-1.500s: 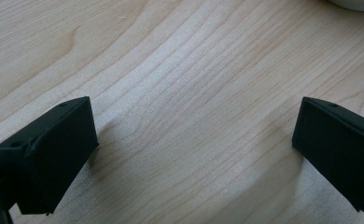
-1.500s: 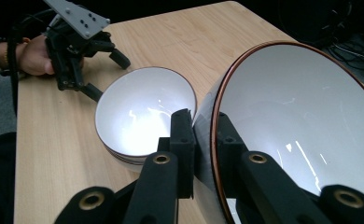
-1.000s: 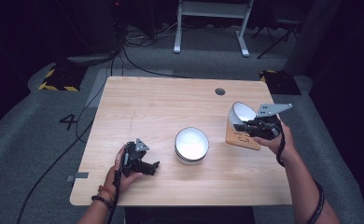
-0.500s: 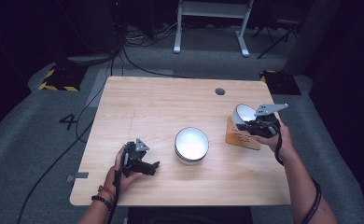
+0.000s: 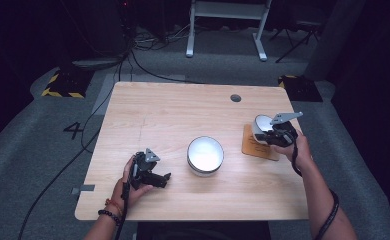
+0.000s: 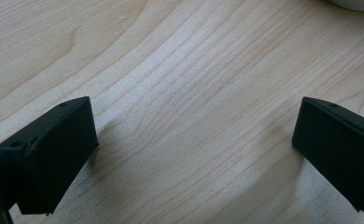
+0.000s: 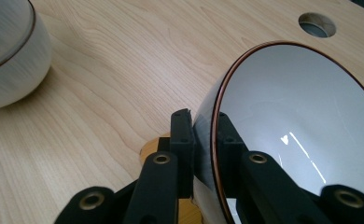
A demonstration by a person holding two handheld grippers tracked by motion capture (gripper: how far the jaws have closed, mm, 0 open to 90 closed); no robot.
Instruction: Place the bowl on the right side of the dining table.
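The wooden table (image 5: pixel 173 115) fills the middle of the high view, its far right part pierced by a round cable hole (image 5: pixel 235 98). At its centre stands a white bowl (image 5: pixel 205 154), upright; the left gripper view catches just a sliver of it at the top edge. A second, smaller bowl (image 5: pixel 261 126) is tilted on its side above a wooden coaster (image 5: pixel 255 147) near the right edge, and whether it touches the coaster cannot be made out. The right gripper (image 7: pixel 203 140) is clenched on that bowl's brown-edged rim, one jaw inside and one outside, a grip seen clearly from the right gripper view. The left gripper (image 5: pixel 150 172) lies low over bare wood, jaws spread wide with nothing between them.
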